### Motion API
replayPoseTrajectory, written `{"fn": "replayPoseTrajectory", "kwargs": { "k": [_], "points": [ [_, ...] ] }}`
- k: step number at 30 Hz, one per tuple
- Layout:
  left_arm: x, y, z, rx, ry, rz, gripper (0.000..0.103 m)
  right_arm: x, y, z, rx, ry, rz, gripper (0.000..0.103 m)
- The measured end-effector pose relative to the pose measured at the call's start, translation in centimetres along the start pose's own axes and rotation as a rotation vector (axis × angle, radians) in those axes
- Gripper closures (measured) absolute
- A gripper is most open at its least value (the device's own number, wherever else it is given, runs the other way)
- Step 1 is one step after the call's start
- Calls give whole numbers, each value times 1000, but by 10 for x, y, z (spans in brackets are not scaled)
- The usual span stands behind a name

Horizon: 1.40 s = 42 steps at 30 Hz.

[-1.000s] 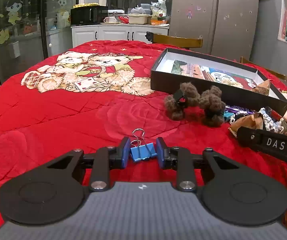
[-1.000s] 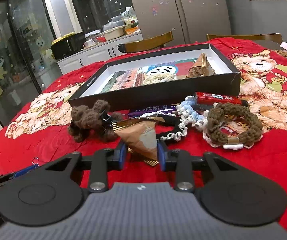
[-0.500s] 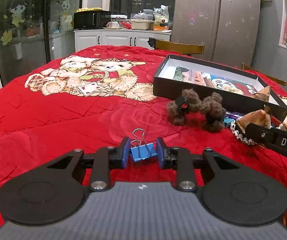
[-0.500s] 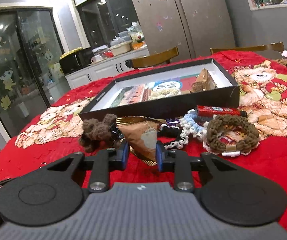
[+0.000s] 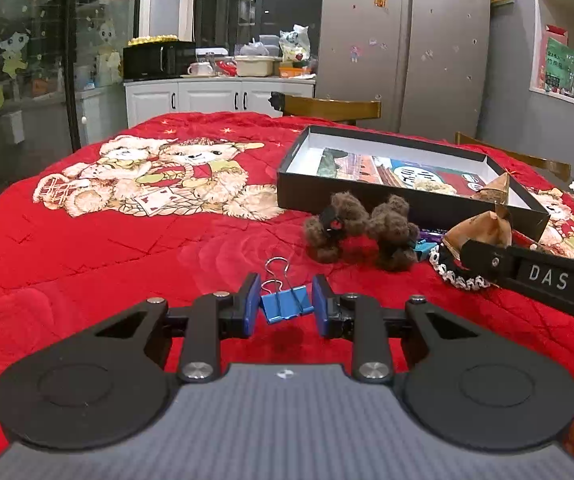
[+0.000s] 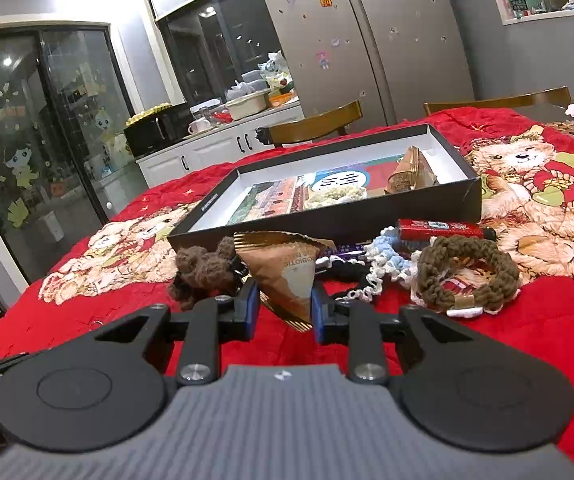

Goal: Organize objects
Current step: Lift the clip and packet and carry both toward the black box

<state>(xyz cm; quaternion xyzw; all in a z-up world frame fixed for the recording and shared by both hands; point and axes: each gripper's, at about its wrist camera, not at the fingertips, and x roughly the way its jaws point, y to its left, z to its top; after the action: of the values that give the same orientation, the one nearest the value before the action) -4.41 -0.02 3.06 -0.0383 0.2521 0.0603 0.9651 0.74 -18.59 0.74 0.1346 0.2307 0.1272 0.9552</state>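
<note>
Now | left claw (image 5: 283,309) holding blue binder clip (image 5: 285,307) | right claw (image 6: 283,307), just narrowing, holding brown triangular snack packet (image 6: 287,276) | black box (image 6: 453,197) ahead, nearer right claw, long axis crosswise

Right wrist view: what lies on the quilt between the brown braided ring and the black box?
In the right wrist view, a red rectangular packet lies between the brown braided ring and the black box, beside a blue-and-white crocheted band.
</note>
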Motion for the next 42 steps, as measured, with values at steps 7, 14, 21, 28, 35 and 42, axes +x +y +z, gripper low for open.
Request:
{"fn": "replayPoseTrajectory", "kwargs": {
  "k": [7, 14, 21, 28, 35, 42],
  "points": [
    [-14, 9, 21, 8, -35, -26, 70, -8, 8, 12, -21, -5, 27, 73],
    [-17, 8, 53, 34, -79, -77, 70, -17, 18, 37, -50, -29, 96, 73],
    [-15, 8, 98, 74, -127, -120, 70, -15, 22, 77, -42, -52, 191, 73],
    [2, 2, 146, 134, -164, -106, 70, 8, 32, 114, -27, -19, 230, 73],
    [30, -1, 188, 118, -165, -108, 70, 38, 36, 140, 17, 10, 216, 73],
    [43, -3, 215, 96, -178, -150, 70, 54, 35, 160, 42, 3, 197, 73]
  ]
}}
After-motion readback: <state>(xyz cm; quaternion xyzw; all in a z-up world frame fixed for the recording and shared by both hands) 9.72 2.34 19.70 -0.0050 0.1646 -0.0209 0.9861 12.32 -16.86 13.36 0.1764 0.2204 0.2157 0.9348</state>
